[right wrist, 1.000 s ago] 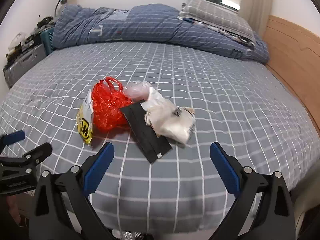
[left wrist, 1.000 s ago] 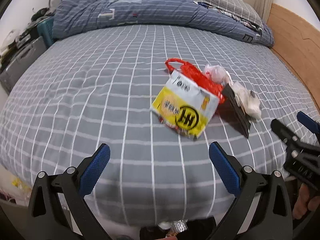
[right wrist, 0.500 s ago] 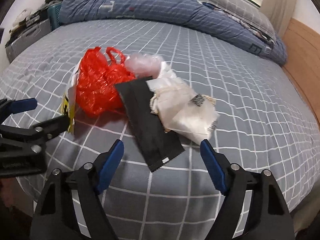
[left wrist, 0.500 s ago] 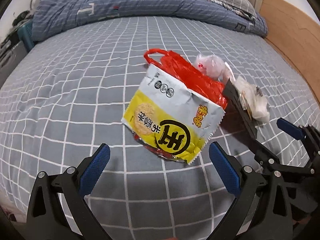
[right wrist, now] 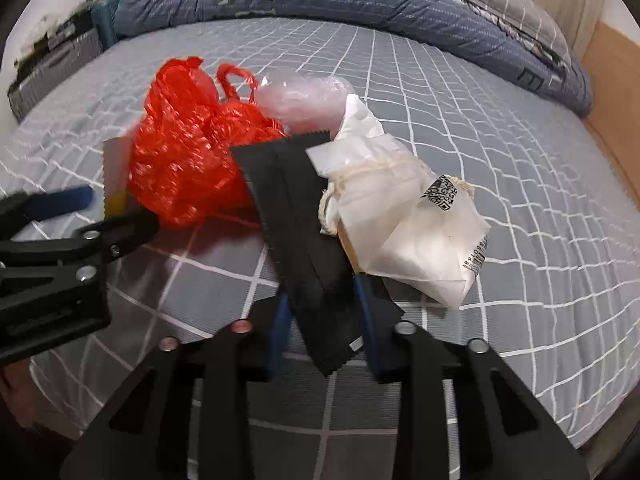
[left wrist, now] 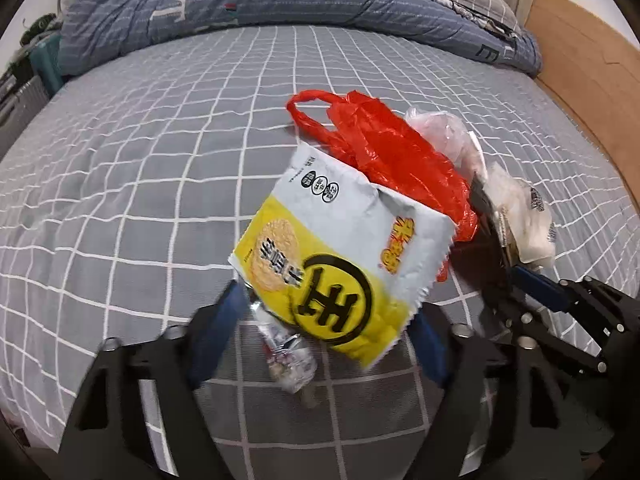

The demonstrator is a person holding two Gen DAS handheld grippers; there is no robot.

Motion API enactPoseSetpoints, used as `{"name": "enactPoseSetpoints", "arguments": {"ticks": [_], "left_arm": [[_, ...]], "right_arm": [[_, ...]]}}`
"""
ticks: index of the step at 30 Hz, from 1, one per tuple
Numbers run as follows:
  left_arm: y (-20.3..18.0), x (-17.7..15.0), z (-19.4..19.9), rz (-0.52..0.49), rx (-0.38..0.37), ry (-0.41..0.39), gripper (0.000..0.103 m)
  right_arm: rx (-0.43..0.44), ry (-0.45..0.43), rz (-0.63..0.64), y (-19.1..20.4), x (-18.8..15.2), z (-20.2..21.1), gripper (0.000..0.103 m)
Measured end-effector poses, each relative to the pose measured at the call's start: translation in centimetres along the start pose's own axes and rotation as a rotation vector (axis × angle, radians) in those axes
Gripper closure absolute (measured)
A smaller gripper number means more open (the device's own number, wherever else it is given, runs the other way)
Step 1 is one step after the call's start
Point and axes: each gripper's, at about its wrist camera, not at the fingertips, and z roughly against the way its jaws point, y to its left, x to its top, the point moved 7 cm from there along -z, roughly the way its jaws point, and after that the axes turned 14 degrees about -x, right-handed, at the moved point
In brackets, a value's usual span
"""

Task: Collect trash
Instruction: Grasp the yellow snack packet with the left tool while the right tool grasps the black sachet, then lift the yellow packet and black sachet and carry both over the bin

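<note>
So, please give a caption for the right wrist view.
Right gripper closing around a black wrapper among trash on the bed.

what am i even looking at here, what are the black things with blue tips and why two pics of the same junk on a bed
Those are two hand-held claws, one in each of a person's hands, each carrying a wide-angle camera that looks along its fingers. One picture comes from the left claw, the other from the right claw.

On the checked grey bed lies a pile of trash: a yellow snack bag, a red plastic bag, a black wrapper, a white pouch and a clear bag.

The left claw has its fingers around the snack bag's lower edge; the right is closing around the black wrapper.
</note>
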Motion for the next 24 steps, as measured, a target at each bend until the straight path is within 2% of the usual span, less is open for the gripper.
{"name": "enactPoseSetpoints", "arguments": {"ticks": [1, 3, 6, 11, 12, 24], "left_arm": [[0.0, -0.1, -0.1, 0.004, -0.003, 0.006, 0.047], [0.1, -0.3, -0.2, 0.004, -0.015, 0.015, 0.068], [0.2, -0.4, 0.2, 0.014, -0.025, 0.011, 0.080], [0.6, -0.1, 1.5, 0.022, -0.037, -0.012, 0.089], [0.6, 0.0, 2.0, 0.021, -0.042, -0.019, 0.096], [0.1, 0.2, 5.3, 0.013, -0.081, -0.078, 0.097]], "right_arm": [[0.003, -0.002, -0.005, -0.1, 0.0, 0.2, 0.089], [0.014, -0.009, -0.023, -0.3, 0.2, 0.6, 0.092], [0.032, -0.017, -0.041, -0.7, 0.5, 1.3, 0.096], [0.085, -0.032, -0.063, -1.1, 1.2, 2.7, 0.100], [0.099, -0.034, -0.069, -1.1, 1.3, 3.0, 0.100], [0.149, -0.063, -0.105, -1.4, 2.0, 4.9, 0.101]]}}
